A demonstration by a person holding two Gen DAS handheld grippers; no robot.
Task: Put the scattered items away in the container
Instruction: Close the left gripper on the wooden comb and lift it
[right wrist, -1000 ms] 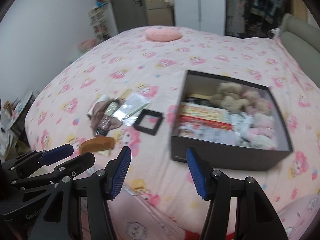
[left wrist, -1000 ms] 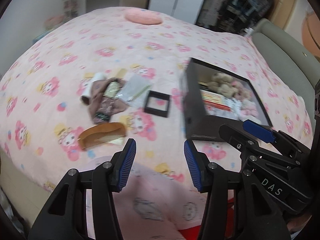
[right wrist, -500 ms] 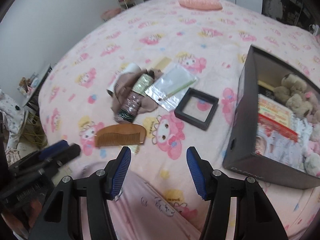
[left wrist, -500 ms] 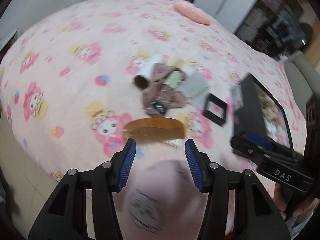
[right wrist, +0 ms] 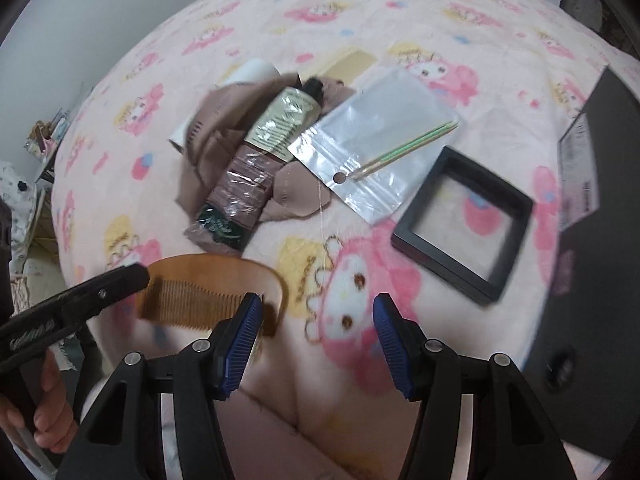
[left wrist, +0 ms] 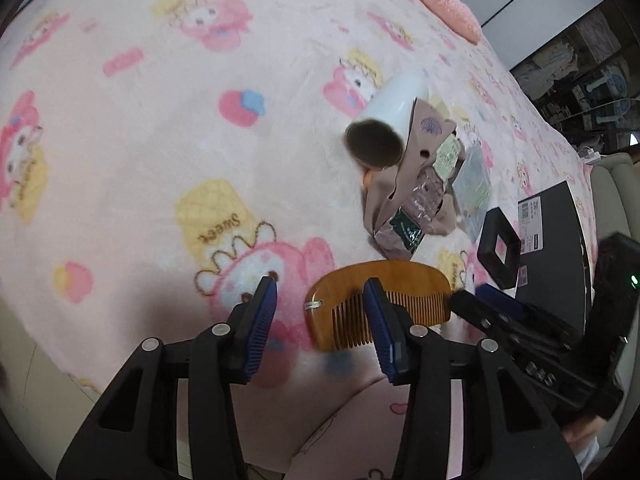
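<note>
A brown wooden comb (left wrist: 384, 280) lies on the pink cartoon-print blanket (left wrist: 160, 160). My left gripper (left wrist: 320, 312) hovers right over the comb's left end. Its jaws are closing, with that end between them and the pads clear of it. My right gripper (right wrist: 318, 332) stands open over bare blanket, its left finger beside the comb (right wrist: 208, 296). Beyond lie a wrapped tube (right wrist: 260, 152) on a brown cloth (right wrist: 212, 136), a clear zip bag (right wrist: 380, 140) and a black square frame (right wrist: 464, 224). The black box (right wrist: 600, 220) is at the right edge.
A white roll (left wrist: 392, 108) lies by the brown cloth, with its dark open end facing me. A pink round cushion (left wrist: 448, 4) sits at the far side of the bed. The bed's near edge drops off just under both grippers. A hand (right wrist: 48, 412) grips the left tool.
Both grippers have dropped close to the bed and swung left, away from the box. The left one now sits over the comb with its jaws narrower. The right one's jaws kept their width.
</note>
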